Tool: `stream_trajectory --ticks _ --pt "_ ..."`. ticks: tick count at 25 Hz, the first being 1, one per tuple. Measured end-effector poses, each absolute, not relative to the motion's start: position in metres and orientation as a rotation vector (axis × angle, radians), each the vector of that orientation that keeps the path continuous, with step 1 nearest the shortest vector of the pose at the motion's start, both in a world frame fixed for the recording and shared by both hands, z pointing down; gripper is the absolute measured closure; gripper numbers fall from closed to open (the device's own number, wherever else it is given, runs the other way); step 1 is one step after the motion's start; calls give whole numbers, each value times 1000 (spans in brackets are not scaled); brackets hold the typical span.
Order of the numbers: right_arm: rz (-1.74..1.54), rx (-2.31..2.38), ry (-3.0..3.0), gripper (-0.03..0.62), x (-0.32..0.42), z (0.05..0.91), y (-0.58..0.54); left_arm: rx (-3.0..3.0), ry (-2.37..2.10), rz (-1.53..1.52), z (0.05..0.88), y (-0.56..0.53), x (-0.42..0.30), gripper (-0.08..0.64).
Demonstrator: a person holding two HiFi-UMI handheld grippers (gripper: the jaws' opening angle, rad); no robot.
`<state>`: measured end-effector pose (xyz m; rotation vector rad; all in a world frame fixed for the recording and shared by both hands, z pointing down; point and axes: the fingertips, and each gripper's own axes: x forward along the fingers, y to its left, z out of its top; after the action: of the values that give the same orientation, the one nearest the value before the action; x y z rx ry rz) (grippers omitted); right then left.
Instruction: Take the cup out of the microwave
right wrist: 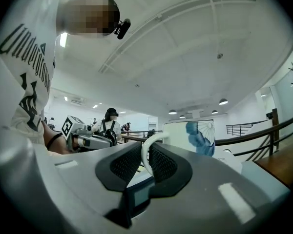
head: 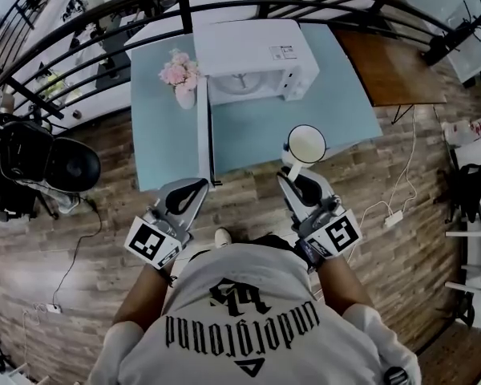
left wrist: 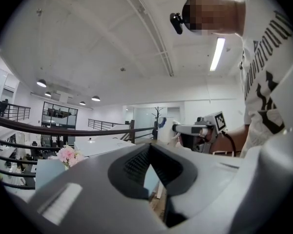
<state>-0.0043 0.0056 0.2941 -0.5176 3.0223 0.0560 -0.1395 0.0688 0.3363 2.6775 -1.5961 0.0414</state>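
Note:
The white microwave [head: 252, 54] stands at the back of a light blue table [head: 156, 139], its door [head: 203, 135] swung fully open toward me. My right gripper [head: 293, 173] is shut on the handle of the white cup [head: 306, 144] and holds it over the table's front right edge, outside the microwave. In the right gripper view the thin white handle [right wrist: 144, 155] is pinched between the pads of that gripper [right wrist: 146, 164], and the cup's blue-patterned body [right wrist: 201, 134] shows beyond. My left gripper [head: 192, 189] [left wrist: 149, 168] hangs by the door's free end, open, with nothing in it.
A vase of pink flowers [head: 180, 77] stands left of the microwave. A black curved railing [head: 88, 24] runs behind the table. A wooden table [head: 393, 66] lies to the right, a black chair [head: 60, 165] to the left, and a power strip [head: 394, 219] on the wood floor.

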Motion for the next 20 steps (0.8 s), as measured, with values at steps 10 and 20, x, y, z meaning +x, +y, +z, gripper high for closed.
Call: stream_trajectory --ticks 10,20 --pt "56 -434 3032 543 68 290 20 2680 -1640 41 324 66 -76 510" --pt "34 -408 3057 543 184 306 47 2677 -1631 42 331 89 37 511"
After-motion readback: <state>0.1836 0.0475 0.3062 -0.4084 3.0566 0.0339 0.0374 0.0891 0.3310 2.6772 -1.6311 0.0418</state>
